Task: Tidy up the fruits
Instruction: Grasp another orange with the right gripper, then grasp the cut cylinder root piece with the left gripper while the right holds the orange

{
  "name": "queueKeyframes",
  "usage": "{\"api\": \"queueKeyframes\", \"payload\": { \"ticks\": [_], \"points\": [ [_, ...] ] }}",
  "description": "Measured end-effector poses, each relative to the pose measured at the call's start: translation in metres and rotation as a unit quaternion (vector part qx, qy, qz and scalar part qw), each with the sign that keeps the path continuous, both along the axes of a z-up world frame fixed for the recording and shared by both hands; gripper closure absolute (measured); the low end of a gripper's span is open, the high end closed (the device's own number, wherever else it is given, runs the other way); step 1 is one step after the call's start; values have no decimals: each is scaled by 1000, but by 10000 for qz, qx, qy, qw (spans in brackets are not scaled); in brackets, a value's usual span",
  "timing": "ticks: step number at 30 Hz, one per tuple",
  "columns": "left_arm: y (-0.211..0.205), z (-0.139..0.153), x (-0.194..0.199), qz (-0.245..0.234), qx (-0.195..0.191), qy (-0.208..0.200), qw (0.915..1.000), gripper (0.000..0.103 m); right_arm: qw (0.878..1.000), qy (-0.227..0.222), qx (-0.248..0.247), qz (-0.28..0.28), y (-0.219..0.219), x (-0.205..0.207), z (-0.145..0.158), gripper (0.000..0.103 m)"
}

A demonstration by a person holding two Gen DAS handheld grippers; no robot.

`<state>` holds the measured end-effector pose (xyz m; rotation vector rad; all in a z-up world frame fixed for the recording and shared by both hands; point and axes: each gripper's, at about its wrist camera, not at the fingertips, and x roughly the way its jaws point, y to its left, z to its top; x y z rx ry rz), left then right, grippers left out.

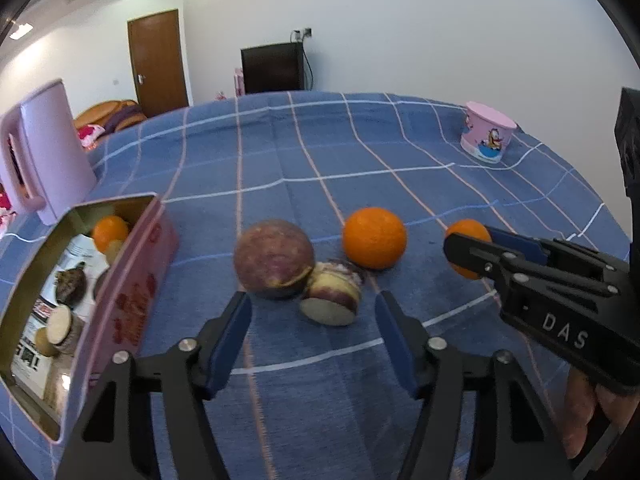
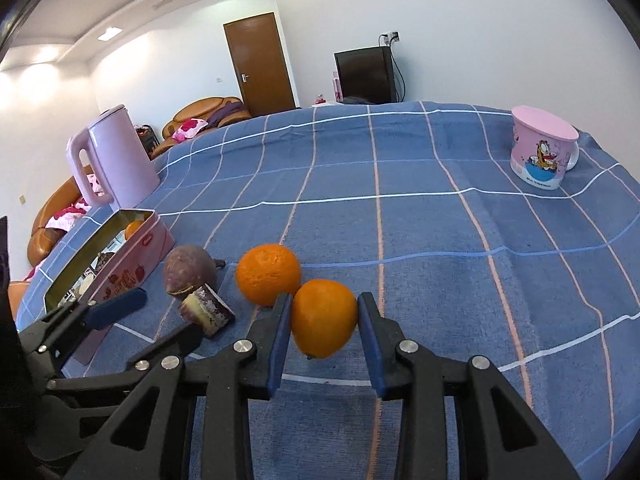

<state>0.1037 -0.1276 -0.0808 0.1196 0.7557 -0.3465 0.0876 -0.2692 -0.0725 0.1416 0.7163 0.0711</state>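
Observation:
My right gripper [image 2: 323, 322] is shut on an orange [image 2: 323, 323]; the same orange [image 1: 469, 240] shows between its fingers in the left wrist view. A second orange [image 1: 375, 238] [image 2: 268, 274] sits on the blue checked cloth. A round purple fruit [image 1: 274, 264] [image 2: 191, 272] and a cut purple piece [image 1: 333, 298] [image 2: 208, 312] lie beside it. My left gripper [image 1: 313, 314] is open and empty, just short of the purple fruit and the cut piece. A pink tin [image 1: 132, 280] [image 2: 132, 264] at the left holds an orange and other pieces.
A pink kettle [image 1: 52, 156] [image 2: 118, 160] stands behind the tin. A pink cartoon cup [image 1: 486, 132] [image 2: 540, 148] stands at the far right. The blue cloth [image 2: 400, 220] covers the table. Sofas, a door and a dark screen lie beyond.

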Motion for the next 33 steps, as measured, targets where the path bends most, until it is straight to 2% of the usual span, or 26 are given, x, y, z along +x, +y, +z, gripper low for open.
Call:
{"api": "queueKeyframes", "payload": {
  "ticks": [2, 5, 9, 13, 25, 33],
  "points": [
    [-3, -2, 4, -49, -38, 124, 9999, 39, 10000, 19, -7, -3, 0, 0, 0, 68],
    [-4, -6, 12, -106, -172, 385, 9991, 44, 10000, 64, 13, 2, -1, 2, -1, 68],
    [-6, -11, 19, -112, -263, 632, 9976, 65, 9998, 189, -4, 42, 2, 7, -4, 68],
    [-3, -11, 17, -92, -346, 629, 9974, 66, 9998, 177, 18, 46, 1, 6, -4, 68],
    [-3, -3, 1, -115, -211, 173, 9996, 66, 10000, -38, 2, 24, 1, 0, 0, 68],
    [-3, 6, -13, -89, -168, -291, 9994, 66, 9998, -207, -32, 62, 3, -5, 5, 68]
  ]
}}
